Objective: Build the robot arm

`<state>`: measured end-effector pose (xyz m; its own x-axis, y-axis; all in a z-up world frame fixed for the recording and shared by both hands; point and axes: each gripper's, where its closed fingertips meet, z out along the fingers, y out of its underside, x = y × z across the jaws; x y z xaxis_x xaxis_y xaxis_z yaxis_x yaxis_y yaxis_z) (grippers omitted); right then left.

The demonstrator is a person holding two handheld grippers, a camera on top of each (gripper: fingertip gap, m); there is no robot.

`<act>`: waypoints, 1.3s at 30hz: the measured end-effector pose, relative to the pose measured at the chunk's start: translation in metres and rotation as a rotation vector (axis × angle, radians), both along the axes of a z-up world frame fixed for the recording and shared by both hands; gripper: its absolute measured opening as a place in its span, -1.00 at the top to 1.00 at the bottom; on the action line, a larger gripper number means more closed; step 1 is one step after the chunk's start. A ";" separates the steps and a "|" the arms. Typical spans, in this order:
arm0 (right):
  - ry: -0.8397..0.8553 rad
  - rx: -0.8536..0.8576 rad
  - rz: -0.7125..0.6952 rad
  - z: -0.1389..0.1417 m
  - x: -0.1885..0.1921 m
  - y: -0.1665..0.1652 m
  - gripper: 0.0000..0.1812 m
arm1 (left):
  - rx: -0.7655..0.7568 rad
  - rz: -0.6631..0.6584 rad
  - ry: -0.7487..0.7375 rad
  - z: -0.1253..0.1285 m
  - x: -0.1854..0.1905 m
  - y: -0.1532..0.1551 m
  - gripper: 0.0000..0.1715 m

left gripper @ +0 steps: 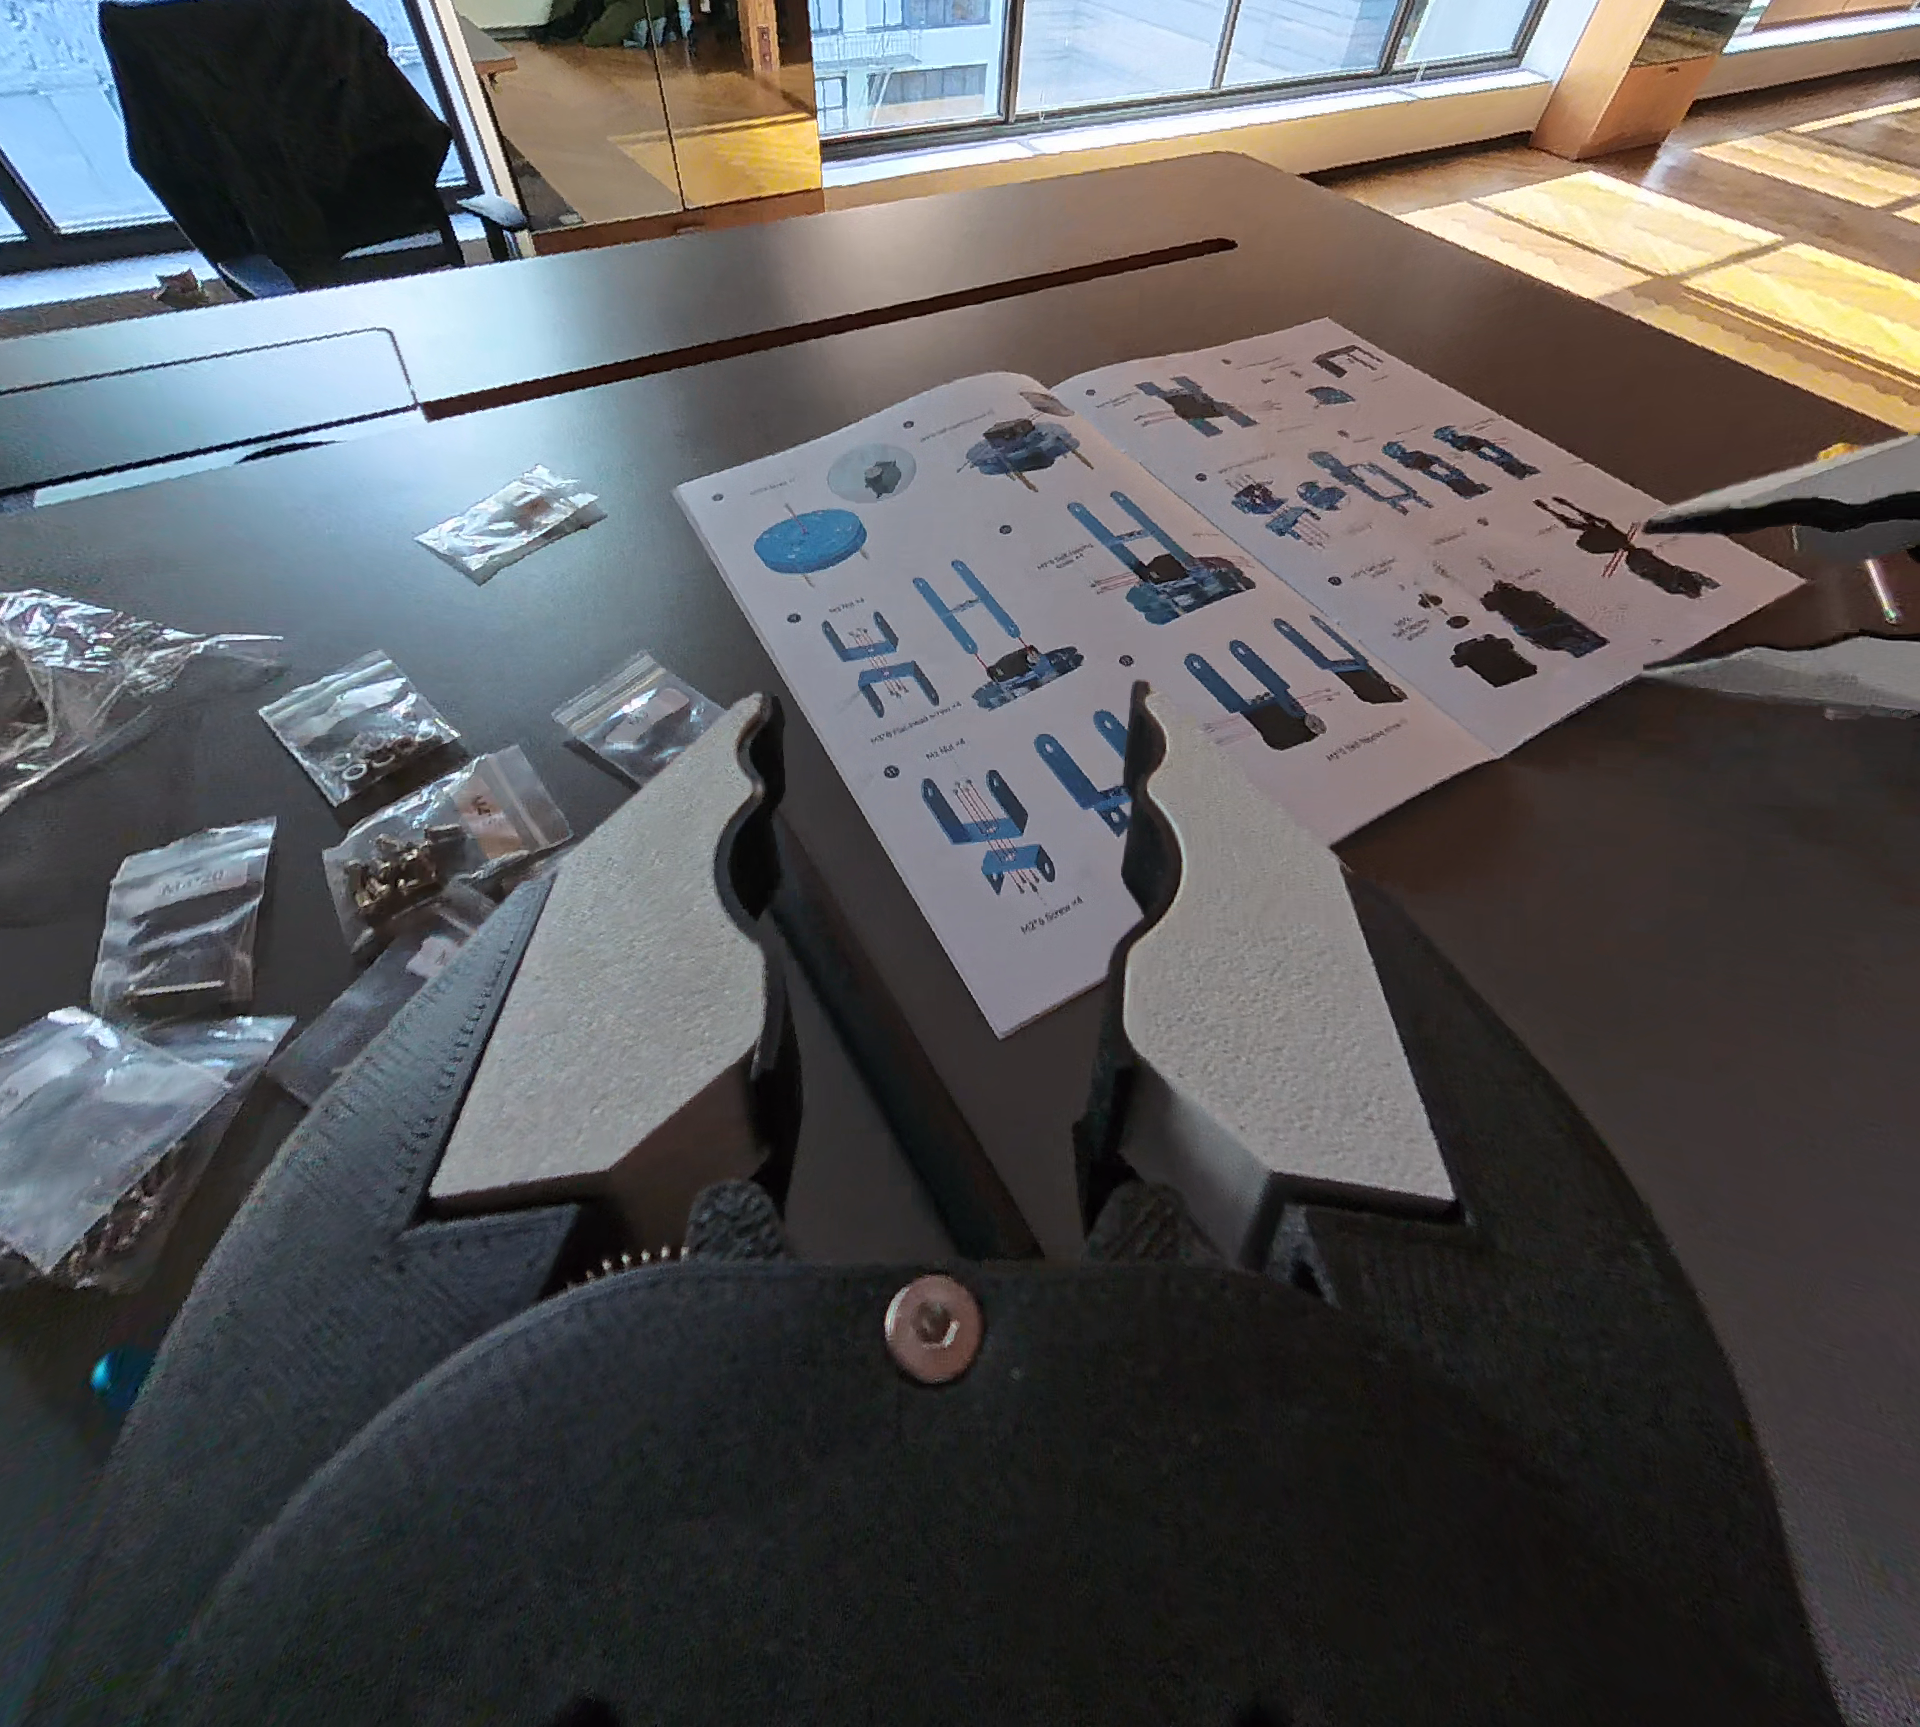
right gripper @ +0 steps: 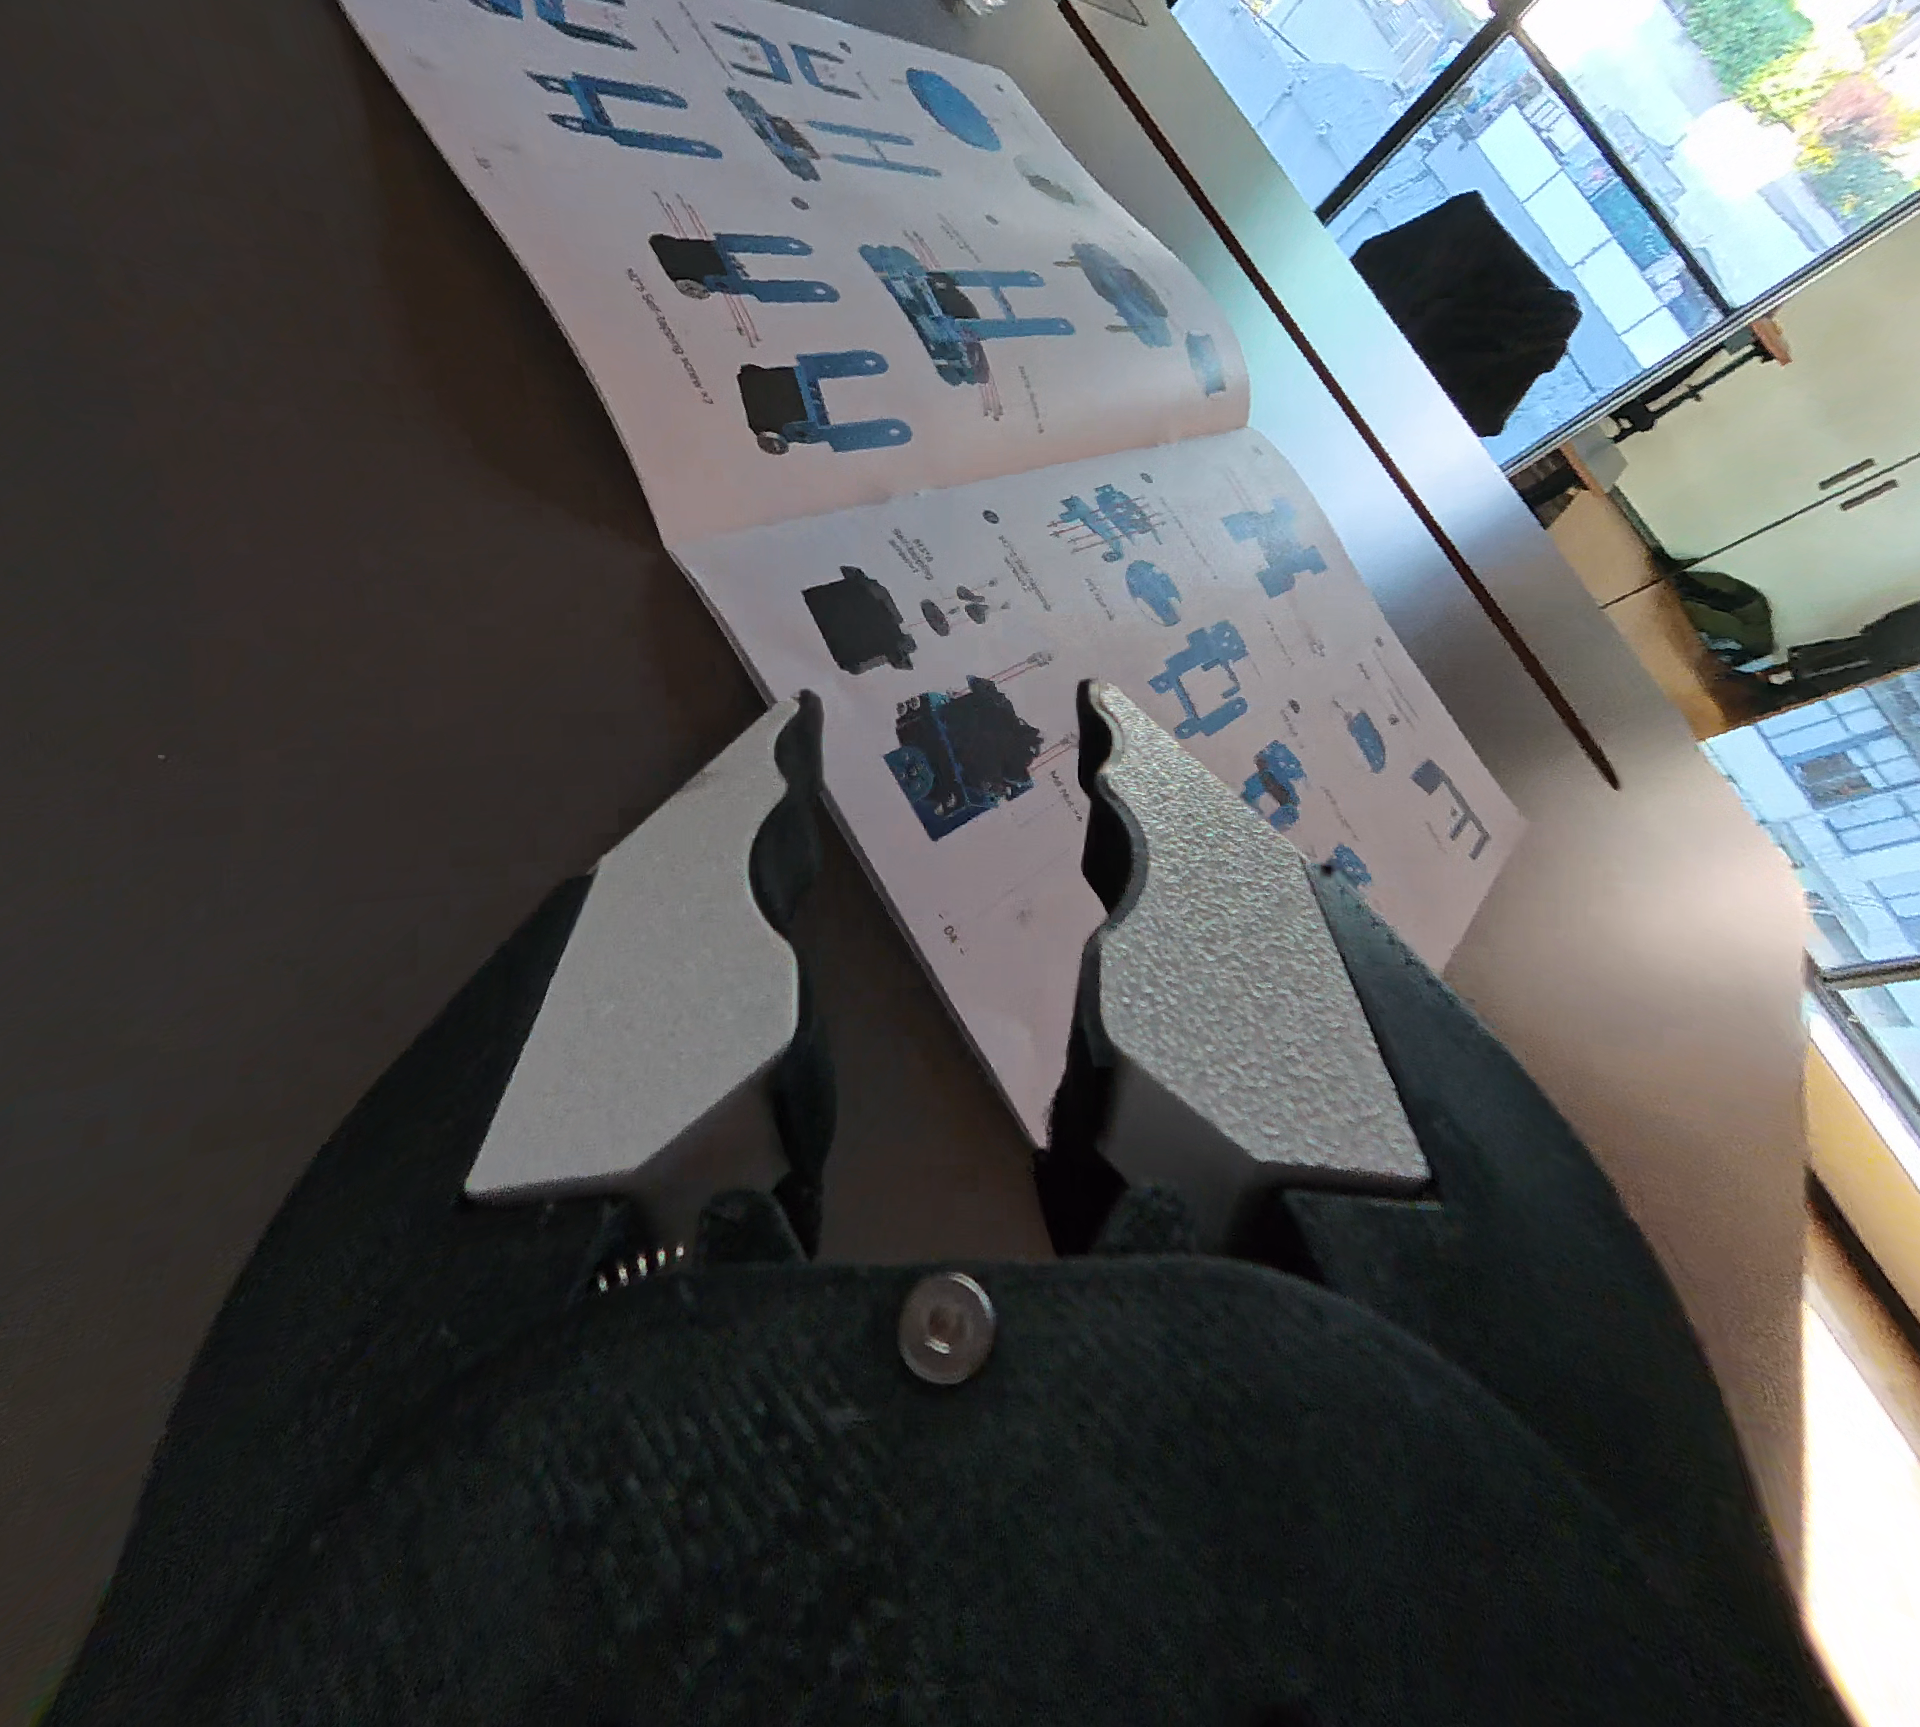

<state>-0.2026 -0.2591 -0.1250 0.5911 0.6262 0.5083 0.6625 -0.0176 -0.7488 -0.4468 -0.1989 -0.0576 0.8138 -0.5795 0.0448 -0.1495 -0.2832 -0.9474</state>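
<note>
An open booklet (left gripper: pixel 1195 638) lies flat mid-table on the dark table (left gripper: pixel 1558 950). The left gripper (left gripper: pixel 951 711) hovers wide and empty above its near edge; small clear bags (left gripper: pixel 358 737) crowd the left side. The right gripper (right gripper: pixel 940 706), also wide and empty, hangs over the booklet's right edge, with bare tabletop beside it.

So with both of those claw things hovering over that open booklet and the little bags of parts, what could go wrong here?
Two things, probably. The right tool is open right at the edge of the open booklet; a nudge could crease or slide the loose pages across the dark table. The left tool, also open, sits beside the small clear bags of hardware; a sideways sweep could scatter them, and they look slippery and hard to pinch.
</note>
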 end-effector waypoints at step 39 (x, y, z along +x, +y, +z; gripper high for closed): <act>0.005 0.007 -0.078 0.009 -0.003 -0.004 0.96 | 0.106 0.227 0.115 -0.020 -0.039 0.039 0.53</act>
<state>-0.2055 -0.2635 -0.1164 0.6407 0.5743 0.5096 0.6556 -0.0638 -0.7524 -0.4855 -0.1598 -0.0781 0.9195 -0.3783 -0.1065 -0.2016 -0.2214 -0.9541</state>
